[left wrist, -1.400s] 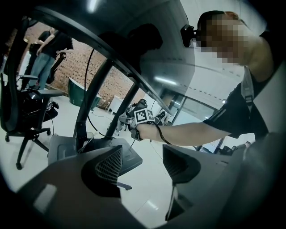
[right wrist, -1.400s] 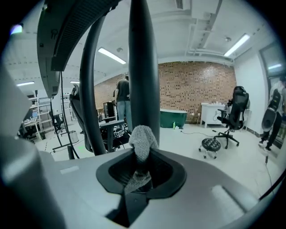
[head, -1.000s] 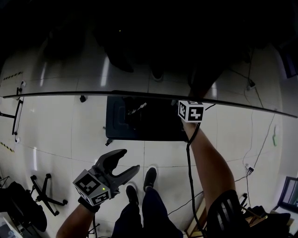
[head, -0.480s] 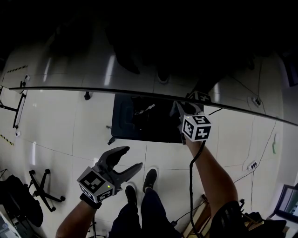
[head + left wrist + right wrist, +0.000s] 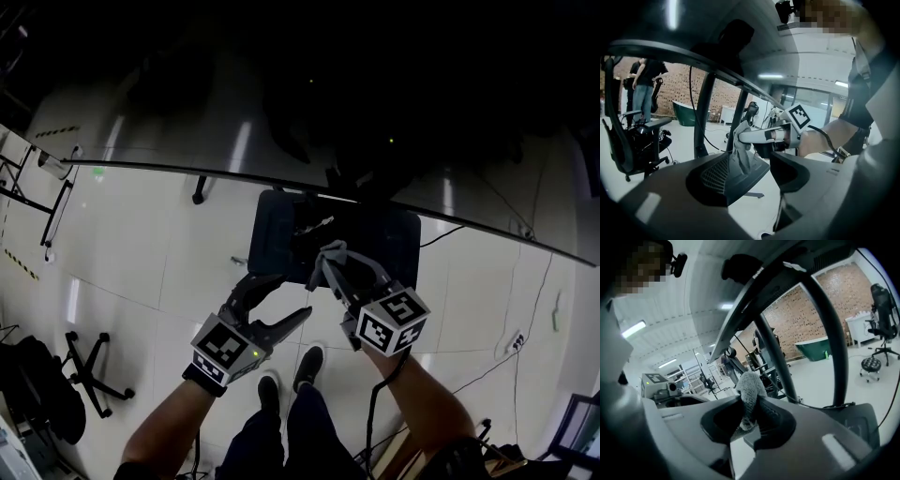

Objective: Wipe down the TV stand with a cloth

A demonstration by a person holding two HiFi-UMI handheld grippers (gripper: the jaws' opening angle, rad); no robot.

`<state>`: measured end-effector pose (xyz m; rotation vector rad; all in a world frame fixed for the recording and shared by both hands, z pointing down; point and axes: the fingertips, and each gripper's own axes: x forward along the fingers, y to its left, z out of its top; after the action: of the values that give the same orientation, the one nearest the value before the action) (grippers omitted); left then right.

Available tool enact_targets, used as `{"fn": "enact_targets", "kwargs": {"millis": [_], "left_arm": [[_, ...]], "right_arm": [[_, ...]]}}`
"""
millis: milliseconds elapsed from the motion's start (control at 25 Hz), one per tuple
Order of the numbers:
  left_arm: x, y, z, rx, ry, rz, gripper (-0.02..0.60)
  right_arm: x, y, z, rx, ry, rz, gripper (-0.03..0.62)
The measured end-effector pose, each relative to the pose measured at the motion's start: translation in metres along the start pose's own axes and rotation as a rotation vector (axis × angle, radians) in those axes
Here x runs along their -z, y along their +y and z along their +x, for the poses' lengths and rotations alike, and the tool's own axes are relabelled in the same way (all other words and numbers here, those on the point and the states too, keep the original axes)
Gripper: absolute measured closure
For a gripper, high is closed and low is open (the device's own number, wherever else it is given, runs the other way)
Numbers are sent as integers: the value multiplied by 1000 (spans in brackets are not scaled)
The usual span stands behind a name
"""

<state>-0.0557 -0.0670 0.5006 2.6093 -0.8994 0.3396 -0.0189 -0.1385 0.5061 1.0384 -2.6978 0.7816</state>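
The cloth (image 5: 328, 251) has come away from the stand (image 5: 281, 234). A second ago the right hand-held gripper (image 5: 336, 267) was reaching over the black base. It has since drawn back toward the person and now sits just beside the left hand-held gripper (image 5: 277, 300), which has barely shifted.

The cloth (image 5: 749, 385) is a small grey wad pinched between the right jaws, with its free end bunched above them and nothing else touching it. In the left gripper view it hangs (image 5: 740, 140) from the right jaw tips, in the air just ahead of the left jaws (image 5: 761, 173), which stand apart and empty.

The base lies on the pale floor (image 5: 141, 262) beyond both tools, under the edge-on TV (image 5: 234, 173). The stand's two dark posts (image 5: 825, 324) rise to it.

This looks like a pause between wiping strokes, with no cloth on any surface. The left jaws are open and close by, so a re-grip or a hand-over seems possible.

Either way, the next stroke calls for a reach forward and down, so the free end of the cloth lies flat on the base or wraps a post. The grip should stay firm so the wad does not slip out.
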Motion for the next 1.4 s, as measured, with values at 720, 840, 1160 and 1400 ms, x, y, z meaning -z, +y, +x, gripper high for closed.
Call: {"fn": "enact_targets", "kwargs": {"millis": [720,840,1160,1400], "left_arm": [[-14,-15,31,4,50,247,454],[-11,-4,35,-23,56,222,529],[-1,48,31,-122,47,158,537],[23,120,25,-217,116,119,537]], "right_arm": [[2,40,-18,-213,52,233,513],[1,33,-17,-222,50,240,476],[6,22,0,-183,52,171,461],[-5,20,3,-148,15,159,461]]}}
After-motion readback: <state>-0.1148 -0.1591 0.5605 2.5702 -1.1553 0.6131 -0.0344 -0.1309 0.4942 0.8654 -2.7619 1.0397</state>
